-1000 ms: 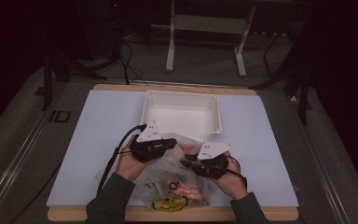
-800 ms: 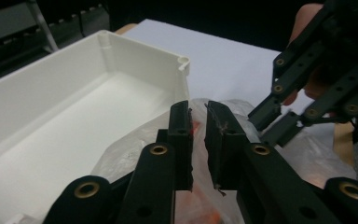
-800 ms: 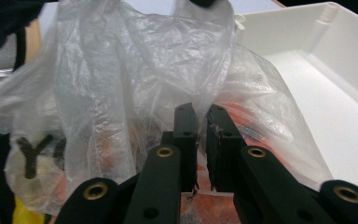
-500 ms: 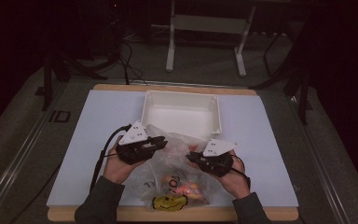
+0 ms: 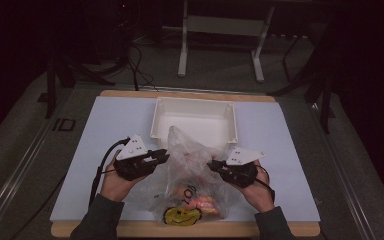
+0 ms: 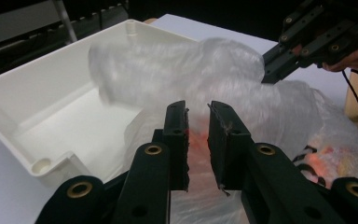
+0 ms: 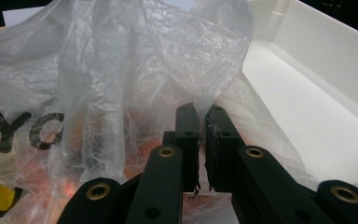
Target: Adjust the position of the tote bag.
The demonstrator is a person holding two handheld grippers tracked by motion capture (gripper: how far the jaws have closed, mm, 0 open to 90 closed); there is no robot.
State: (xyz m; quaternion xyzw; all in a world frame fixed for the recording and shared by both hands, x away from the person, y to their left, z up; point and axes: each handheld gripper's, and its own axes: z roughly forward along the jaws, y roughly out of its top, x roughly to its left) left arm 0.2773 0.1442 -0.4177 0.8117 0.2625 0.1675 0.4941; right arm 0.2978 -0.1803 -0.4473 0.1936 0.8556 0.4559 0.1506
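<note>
A clear plastic bag point(image 5: 192, 175) lay on the desk point(image 5: 280, 150) just in front of a white tray point(image 5: 195, 117), between the two claws. The right claw point(image 5: 211, 165) was pinching a fold of the bag's film. The left claw point(image 5: 166, 156), its jaws having just opened a little, stood slightly parted at the bag's side, gripping nothing.

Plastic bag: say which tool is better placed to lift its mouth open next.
Probably the right tool. Its jaws pinch a fold of the clear plastic bag beside the white bin. The left tool has just opened, with a gap between its jaws and no film visibly pinched.
</note>
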